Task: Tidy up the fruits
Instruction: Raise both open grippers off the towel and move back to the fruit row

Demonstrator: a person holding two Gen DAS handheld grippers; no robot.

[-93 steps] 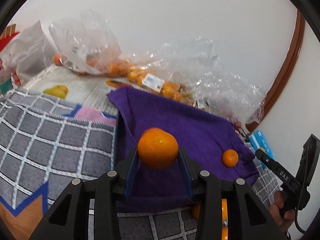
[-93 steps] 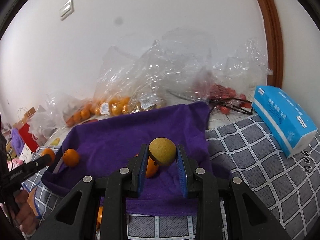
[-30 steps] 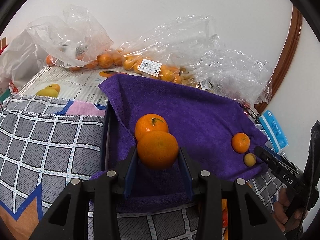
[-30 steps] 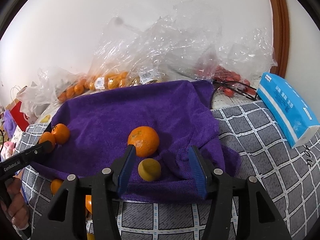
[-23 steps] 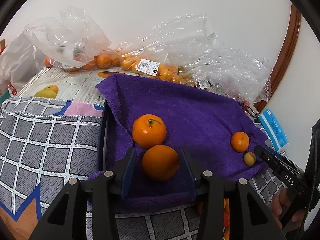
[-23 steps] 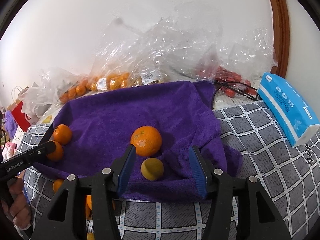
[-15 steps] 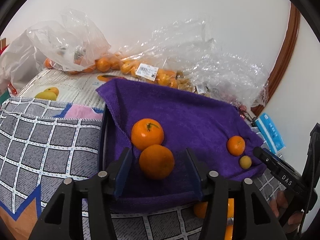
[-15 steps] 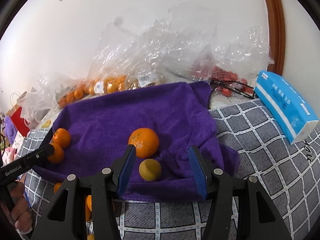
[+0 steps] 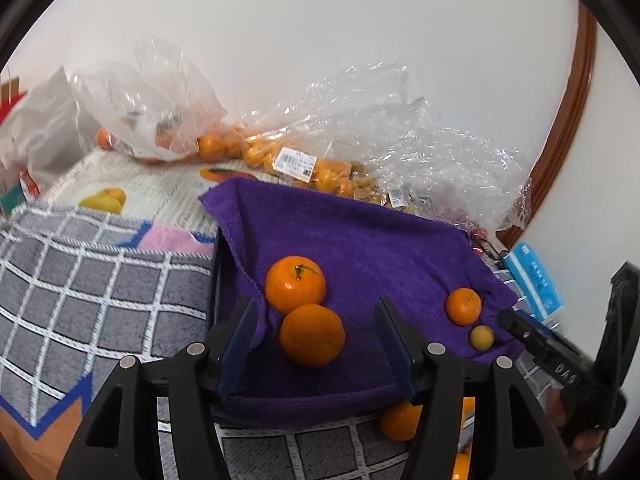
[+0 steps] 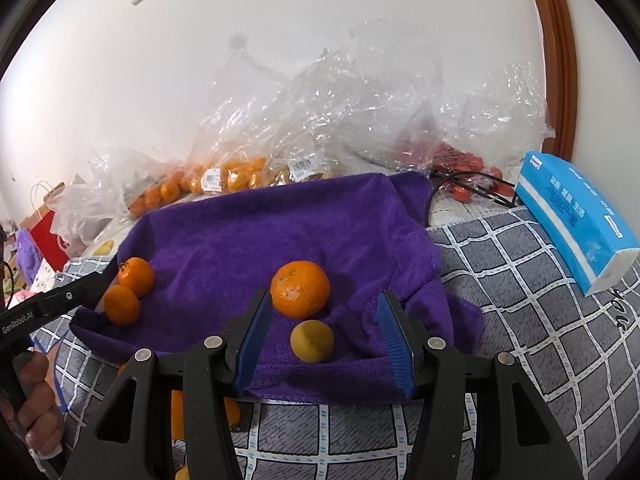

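My left gripper (image 9: 316, 340) has just been opening; the orange (image 9: 312, 335) lies free between its jaws on the purple towel (image 9: 360, 248). My right gripper (image 10: 322, 338) stands open around the small yellow fruit (image 10: 311, 340).

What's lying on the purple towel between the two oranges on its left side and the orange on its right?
Nothing: in the right wrist view, only bare purple towel separates the two oranges from the right orange.

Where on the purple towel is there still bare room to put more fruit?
The middle and back of the purple towel lie bare. The front is crowded: two oranges at its left end, an orange and small yellow fruit at its right.
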